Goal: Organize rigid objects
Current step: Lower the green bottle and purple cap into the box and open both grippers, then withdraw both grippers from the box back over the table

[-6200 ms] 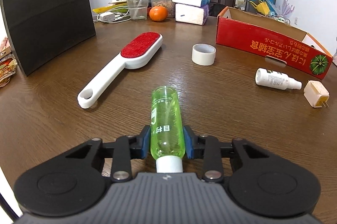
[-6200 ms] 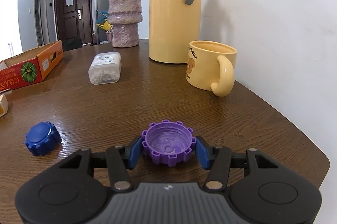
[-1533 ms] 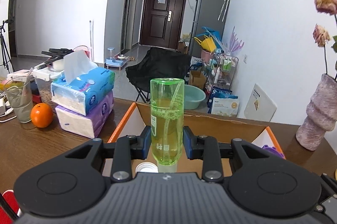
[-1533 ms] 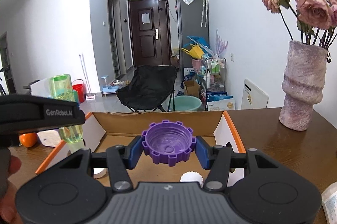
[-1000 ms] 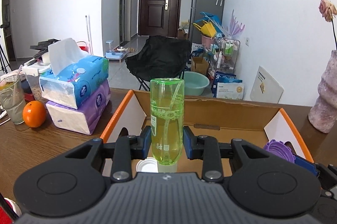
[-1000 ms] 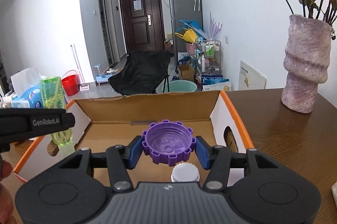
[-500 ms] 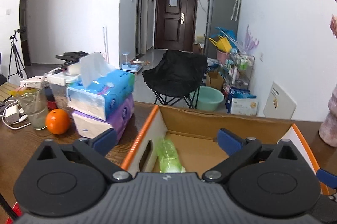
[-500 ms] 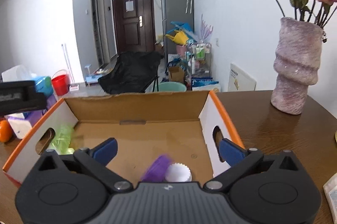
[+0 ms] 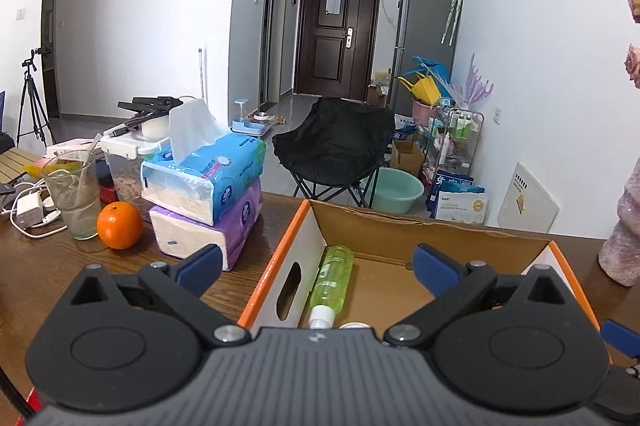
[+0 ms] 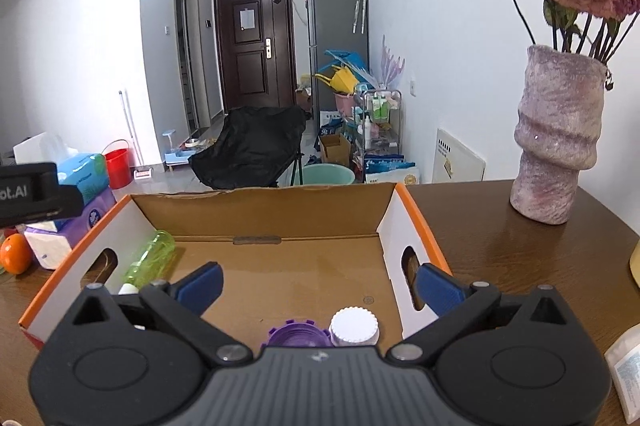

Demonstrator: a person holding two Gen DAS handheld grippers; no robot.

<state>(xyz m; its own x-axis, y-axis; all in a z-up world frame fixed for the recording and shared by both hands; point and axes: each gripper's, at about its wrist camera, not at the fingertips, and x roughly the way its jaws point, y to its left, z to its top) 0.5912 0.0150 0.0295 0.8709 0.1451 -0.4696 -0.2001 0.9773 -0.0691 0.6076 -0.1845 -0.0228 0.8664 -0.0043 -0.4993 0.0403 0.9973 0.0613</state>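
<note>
The open cardboard box (image 9: pixel 432 230) with orange rims sits on the wooden table; it also shows in the right wrist view (image 10: pixel 256 210). A green spray bottle (image 9: pixel 332 278) lies along the box's left wall, also seen in the right wrist view (image 10: pixel 150 260). A purple cap (image 10: pixel 296 336) and a white ridged cap (image 10: pixel 354 326) lie on the box floor near the front. My left gripper (image 9: pixel 318 266) is open and empty above the box. My right gripper (image 10: pixel 318 284) is open and empty above the box.
Stacked tissue packs (image 9: pixel 204 198), an orange (image 9: pixel 119 225) and a glass (image 9: pixel 76 198) stand left of the box. A pink vase (image 10: pixel 556 138) with dried roses stands to the right. A white packet (image 10: pixel 626 370) lies at the right edge.
Both grippers opened and let go. The green bottle dropped into the box by its left wall; the purple cap dropped beside the white cap. Both grippers have since risen a little.
</note>
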